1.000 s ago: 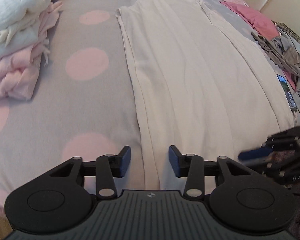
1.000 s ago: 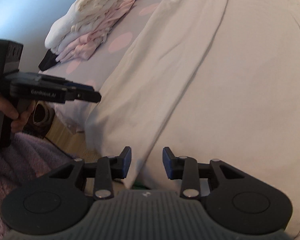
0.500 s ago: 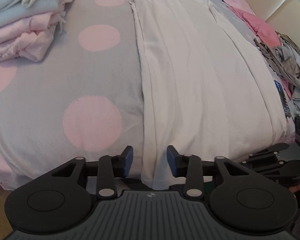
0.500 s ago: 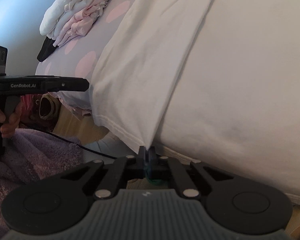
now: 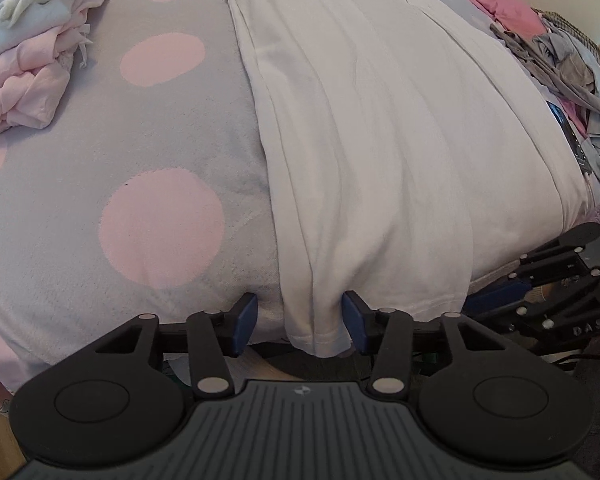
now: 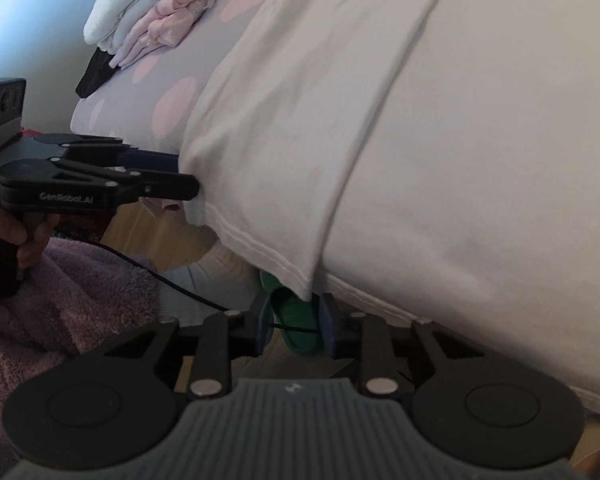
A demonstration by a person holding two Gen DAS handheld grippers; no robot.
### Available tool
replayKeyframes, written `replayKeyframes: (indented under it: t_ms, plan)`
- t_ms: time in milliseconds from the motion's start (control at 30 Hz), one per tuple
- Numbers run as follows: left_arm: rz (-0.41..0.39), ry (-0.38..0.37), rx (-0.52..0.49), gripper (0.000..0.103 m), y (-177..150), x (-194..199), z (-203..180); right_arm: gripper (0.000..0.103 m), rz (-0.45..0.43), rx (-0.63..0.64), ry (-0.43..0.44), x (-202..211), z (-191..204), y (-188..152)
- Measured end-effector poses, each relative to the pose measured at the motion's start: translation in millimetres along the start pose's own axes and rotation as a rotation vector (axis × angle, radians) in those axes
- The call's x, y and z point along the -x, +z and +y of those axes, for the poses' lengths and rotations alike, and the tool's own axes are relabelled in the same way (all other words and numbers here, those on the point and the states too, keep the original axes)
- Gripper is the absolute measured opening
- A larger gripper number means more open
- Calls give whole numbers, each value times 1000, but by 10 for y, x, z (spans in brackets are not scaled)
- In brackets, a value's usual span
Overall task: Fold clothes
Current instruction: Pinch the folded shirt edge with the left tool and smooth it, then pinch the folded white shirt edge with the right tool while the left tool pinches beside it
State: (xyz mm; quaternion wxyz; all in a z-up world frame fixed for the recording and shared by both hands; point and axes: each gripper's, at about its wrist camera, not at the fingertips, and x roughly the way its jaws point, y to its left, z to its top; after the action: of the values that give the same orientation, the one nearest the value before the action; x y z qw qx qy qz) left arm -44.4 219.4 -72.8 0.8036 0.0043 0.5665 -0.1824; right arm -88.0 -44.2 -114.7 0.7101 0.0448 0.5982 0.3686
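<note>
A long white garment (image 5: 380, 128) lies flat on the bed, its hem hanging over the near edge. My left gripper (image 5: 300, 322) is open, with the hem's left corner hanging between its blue pads (image 5: 246, 318). In the right wrist view the garment (image 6: 440, 120) fills the frame, and a folded hem corner (image 6: 300, 276) hangs just above my open right gripper (image 6: 295, 326), not pinched. The left gripper (image 6: 184, 174) shows there at the far hem corner, held by a hand (image 6: 24, 236). The right gripper (image 5: 500, 292) appears at the hem's right end.
The bed has a grey cover with pink dots (image 5: 160, 224). A stack of folded pink and white clothes (image 5: 24, 64) sits at the left. Unfolded grey and pink clothes (image 5: 560, 56) are piled at the right. Below the bed edge lie wooden floor, a green object (image 6: 296, 320) and a black cable (image 6: 160, 276).
The right gripper shut at the hem corner half a second ago and now stands open below it. The left gripper has moved lower and closer, so the left hem corner hangs between its fingers.
</note>
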Motion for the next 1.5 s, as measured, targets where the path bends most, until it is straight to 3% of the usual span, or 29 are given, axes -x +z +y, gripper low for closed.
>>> replayKeyframes:
  t_ms: [133, 367, 667, 733, 833, 967, 1167, 1267, 1300, 1333, 1400, 1500]
  plan:
    - [1, -7, -40, 4, -3, 27, -57, 31, -36, 59, 12, 121, 130, 5]
    - [-1, -40, -102, 2, 17, 184, -134, 32, -138, 91, 1, 374, 195, 96]
    - [-40, -178, -231, 0, 376, 436, -652, 34, -269, -73, 77, 714, 160, 349]
    - [-27, -184, -268, 0, 422, 395, -762, 40, -283, -93, 75, 735, 193, 416]
    - [2, -185, -296, 0, 434, 323, -828, 49, -267, -170, 83, 644, 140, 477]
    - [9, -182, -284, 0, 398, 289, -799, 49, -225, -316, 129, 436, -38, 501]
    - [3, -178, -265, 0, 349, 289, -761, 49, -165, -383, 197, 185, -122, 496]
    - [7, -178, -261, 0, 299, 315, -702, 39, -153, -400, 224, 126, -141, 482]
    - [10, -181, -262, 0, 295, 315, -700, 20, -151, -406, 234, 113, -149, 479]
    - [16, -188, -265, 0, 294, 319, -693, 11, -151, -400, 236, 110, -141, 483]
    - [40, -200, -282, 1, 309, 353, -672, 9, -153, -385, 232, 116, -121, 492]
    - [37, -181, -326, 15, 400, 499, -612, 8, -160, -357, 215, 141, -85, 507]
